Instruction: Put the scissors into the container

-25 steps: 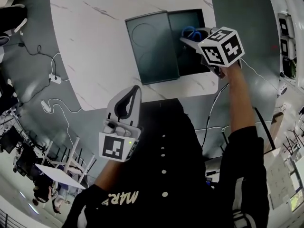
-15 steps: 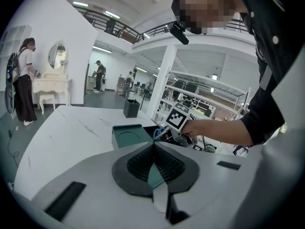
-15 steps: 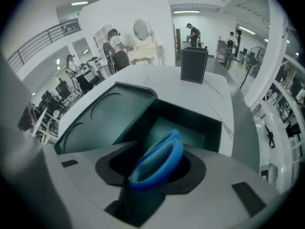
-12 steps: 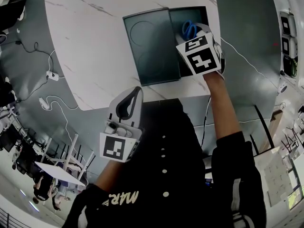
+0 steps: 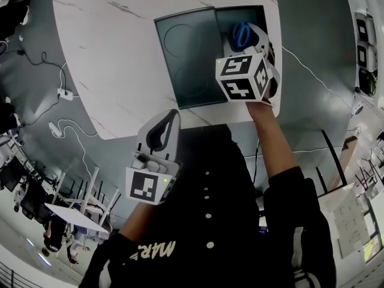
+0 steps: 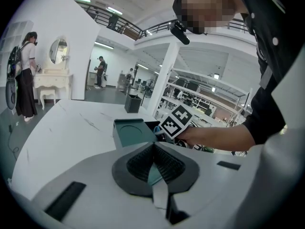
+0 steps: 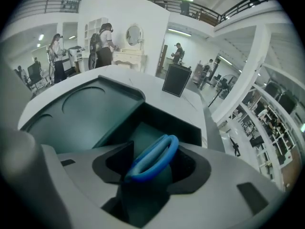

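Note:
The dark teal container (image 5: 186, 59) lies on the white table with its lid part at left and its open compartment (image 7: 157, 113) at right. Blue-handled scissors (image 5: 241, 33) stand handles-up in that compartment. My right gripper (image 5: 246, 41) hovers over the compartment. Its jaws are opening, and the blue handles (image 7: 155, 159) sit loosely between them with gaps on both sides. My left gripper (image 5: 161, 134) hangs near my body, short of the table edge. It is shut and empty, its pads (image 6: 164, 165) meeting.
The white marble table (image 5: 120, 53) ends just in front of my body. Cables and a power strip (image 5: 65, 95) lie on the grey floor at left. A black bin (image 7: 176, 80) stands beyond the table. People stand at a dresser far off.
My right gripper moved left and nearer over the open compartment, its marker cube turning. The scissors went down into the compartment. The left gripper stayed still.

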Tool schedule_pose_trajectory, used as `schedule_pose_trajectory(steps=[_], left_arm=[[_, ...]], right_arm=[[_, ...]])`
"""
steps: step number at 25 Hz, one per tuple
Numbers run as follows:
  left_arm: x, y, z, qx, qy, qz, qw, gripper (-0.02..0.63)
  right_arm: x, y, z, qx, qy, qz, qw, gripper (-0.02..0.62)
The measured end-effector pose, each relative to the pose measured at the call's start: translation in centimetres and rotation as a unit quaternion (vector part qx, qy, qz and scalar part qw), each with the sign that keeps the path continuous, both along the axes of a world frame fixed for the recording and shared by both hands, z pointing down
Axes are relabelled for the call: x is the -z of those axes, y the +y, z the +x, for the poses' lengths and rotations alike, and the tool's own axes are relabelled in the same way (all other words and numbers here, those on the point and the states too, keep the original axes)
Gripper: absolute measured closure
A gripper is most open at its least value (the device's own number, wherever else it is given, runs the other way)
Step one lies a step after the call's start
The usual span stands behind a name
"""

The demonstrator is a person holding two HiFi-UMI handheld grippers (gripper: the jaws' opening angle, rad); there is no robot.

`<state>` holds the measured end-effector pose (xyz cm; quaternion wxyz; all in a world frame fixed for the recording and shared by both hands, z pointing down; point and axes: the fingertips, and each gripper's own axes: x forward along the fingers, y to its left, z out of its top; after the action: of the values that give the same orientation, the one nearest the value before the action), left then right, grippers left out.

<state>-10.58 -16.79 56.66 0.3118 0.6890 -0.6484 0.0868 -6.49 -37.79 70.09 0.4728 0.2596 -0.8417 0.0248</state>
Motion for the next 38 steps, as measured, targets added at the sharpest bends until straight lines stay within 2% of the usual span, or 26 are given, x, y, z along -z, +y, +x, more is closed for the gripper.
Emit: schedule_pose_trajectory(steps=[5,8,16,19,22,25,28,31,33,38], left_arm=[[-0.1,0.1,0.7,0.004,0.010,-0.005,0.9999,0.580],[-0.2,0.0,0.8,0.005,0.014,-0.007,0.9999,0.580],[-0.1,0.3,0.7,-0.006,0.001,0.011,0.9999,0.580],[-0.2,0.4,0.9,-0.011,0.004,0.002,0.9999,0.580],[0.0,0.1,1.2,-0.017,0.003,0.012,0.9998,0.580],[-0.2,0.5,1.8,-0.023,0.005,0.002,0.9997,0.580],[0.7,0.2,2.1,-0.022,0.003,0.011,0.9997,0.580],[1.9,-0.3,1.9,-0.034,-0.021,0.022,0.9990,0.580],[3.3,-0.7,1.6,-0.038,-0.038,0.031,0.9981,0.580],[8.8,-1.7,0.4,-0.037,-0.065,0.078,0.9941,0.580]], right_arm=[[0.1,-0.8,0.8,-0.035,0.014,0.051,0.998,0.340],[0.4,-1.0,0.9,-0.036,0.011,0.071,0.997,0.336],[1.5,-0.1,2.4,-0.052,-0.020,0.070,0.996,0.336],[1.3,0.5,3.2,-0.051,-0.004,0.065,0.997,0.338],[1.0,0.6,4.1,-0.051,0.023,0.069,0.996,0.359],[1.3,0.6,4.4,-0.052,0.019,0.074,0.996,0.370],[2.7,0.3,5.0,-0.057,-0.006,0.083,0.995,0.406],[5.2,-0.1,6.2,-0.075,-0.037,0.096,0.992,0.533],[7.2,0.1,7.0,-0.080,-0.058,0.095,0.991,0.581],[14.5,1.8,8.7,-0.078,-0.148,0.094,0.981,0.581]])
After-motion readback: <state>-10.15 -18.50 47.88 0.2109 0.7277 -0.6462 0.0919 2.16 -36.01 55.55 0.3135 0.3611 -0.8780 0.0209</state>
